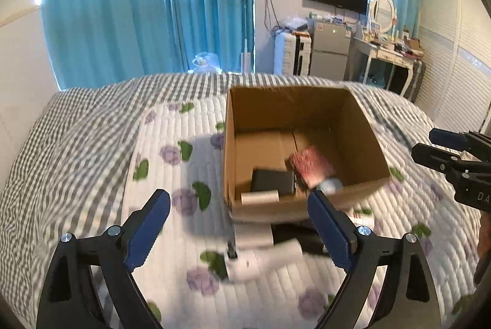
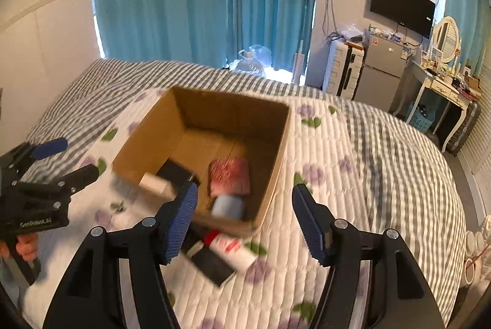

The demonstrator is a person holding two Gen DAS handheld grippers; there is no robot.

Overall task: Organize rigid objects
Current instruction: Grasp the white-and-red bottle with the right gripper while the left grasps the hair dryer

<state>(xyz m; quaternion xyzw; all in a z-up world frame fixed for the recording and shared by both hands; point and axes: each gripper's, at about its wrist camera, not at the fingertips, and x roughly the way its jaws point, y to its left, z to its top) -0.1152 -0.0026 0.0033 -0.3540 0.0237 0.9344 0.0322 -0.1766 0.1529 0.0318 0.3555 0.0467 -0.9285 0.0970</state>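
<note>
An open cardboard box (image 1: pixel 359 120) (image 2: pixel 276 151) stands on the bed. Inside lie a red patterned pack (image 1: pixel 310 164) (image 2: pixel 228 175), a black box (image 1: pixel 273 180) (image 2: pixel 176 171), a white box (image 1: pixel 259 196) (image 2: pixel 155 183) and a pale blue round thing (image 1: pixel 330 185) (image 2: pixel 227 204). In front of the box on the quilt lie a white bottle (image 1: pixel 264 261), a red-capped white tube (image 2: pixel 230 249) and a black flat item (image 2: pixel 211 264). My left gripper (image 1: pixel 239 224) is open and empty above the white bottle. My right gripper (image 2: pixel 245 218) is open and empty over the box's near corner.
The bed has a white floral quilt (image 1: pixel 172 175) (image 2: pixel 353 175) over a grey striped cover (image 1: pixel 61 129). Beyond it are blue curtains (image 1: pixel 147 0), a suitcase (image 2: pixel 343 68), a small fridge (image 2: pixel 380 68), a dressing table (image 2: pixel 442 86) and a wall TV (image 2: pixel 402 3).
</note>
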